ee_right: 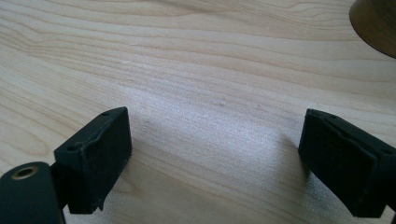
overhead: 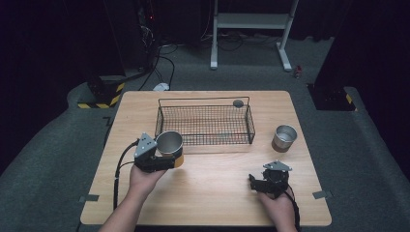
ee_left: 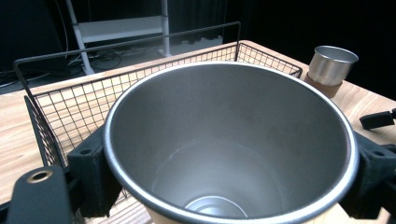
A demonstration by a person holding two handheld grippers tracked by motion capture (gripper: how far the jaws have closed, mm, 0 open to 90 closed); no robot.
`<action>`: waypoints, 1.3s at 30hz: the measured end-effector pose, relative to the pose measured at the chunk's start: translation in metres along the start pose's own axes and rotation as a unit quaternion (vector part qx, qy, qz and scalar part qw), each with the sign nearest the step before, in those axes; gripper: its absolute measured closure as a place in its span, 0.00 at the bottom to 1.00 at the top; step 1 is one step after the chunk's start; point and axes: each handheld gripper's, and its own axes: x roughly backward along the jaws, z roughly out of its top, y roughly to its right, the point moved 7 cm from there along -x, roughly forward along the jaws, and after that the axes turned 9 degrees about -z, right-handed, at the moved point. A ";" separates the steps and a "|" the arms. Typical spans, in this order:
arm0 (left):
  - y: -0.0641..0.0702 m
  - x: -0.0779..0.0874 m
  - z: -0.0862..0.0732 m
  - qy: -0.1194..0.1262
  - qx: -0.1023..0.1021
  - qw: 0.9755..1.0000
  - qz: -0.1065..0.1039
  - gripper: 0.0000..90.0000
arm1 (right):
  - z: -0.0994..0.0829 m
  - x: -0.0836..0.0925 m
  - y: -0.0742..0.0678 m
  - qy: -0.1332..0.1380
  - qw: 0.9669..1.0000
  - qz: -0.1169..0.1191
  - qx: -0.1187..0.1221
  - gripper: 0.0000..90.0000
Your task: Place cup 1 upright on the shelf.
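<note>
My left gripper (overhead: 167,157) is shut on a steel cup (overhead: 169,143) with a tan band, held just in front of the wire basket's (overhead: 204,121) near left corner. In the left gripper view the steel cup (ee_left: 229,144) is empty and upright, with a black jaw pressed on each side of it. A second steel cup (overhead: 284,138) stands on the table to the right of the basket, and that second cup (ee_left: 332,63) is seen past the basket. My right gripper (overhead: 256,182) rests low over the bare table near the front right, open, with nothing between its fingers (ee_right: 95,158).
The wire basket is black, open-topped and holds nothing, with a small dark disc (overhead: 238,103) at its far right rim. Bare wood table (overhead: 217,169) lies between my two grippers. Beyond the table are a white stand (overhead: 251,29) and cables on the floor.
</note>
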 end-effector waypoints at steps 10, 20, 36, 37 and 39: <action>-0.004 -0.008 0.011 0.006 -0.005 1.000 0.006 0.15 | 0.000 0.000 0.000 0.000 1.000 0.000 0.000 0.10; -0.011 -0.016 0.021 0.011 -0.008 1.000 0.011 0.15 | 0.000 0.000 0.000 0.000 1.000 0.000 0.000 0.10; -0.024 -0.027 0.035 0.011 -0.004 1.000 0.020 0.15 | 0.000 0.000 0.000 0.000 1.000 0.000 0.000 0.10; -0.025 -0.028 0.036 0.011 -0.007 1.000 0.022 0.15 | 0.000 0.000 0.000 0.000 1.000 0.000 0.000 0.10; -0.027 -0.030 0.038 0.011 -0.008 1.000 0.024 0.15 | 0.000 0.000 0.000 0.000 1.000 0.000 0.000 0.10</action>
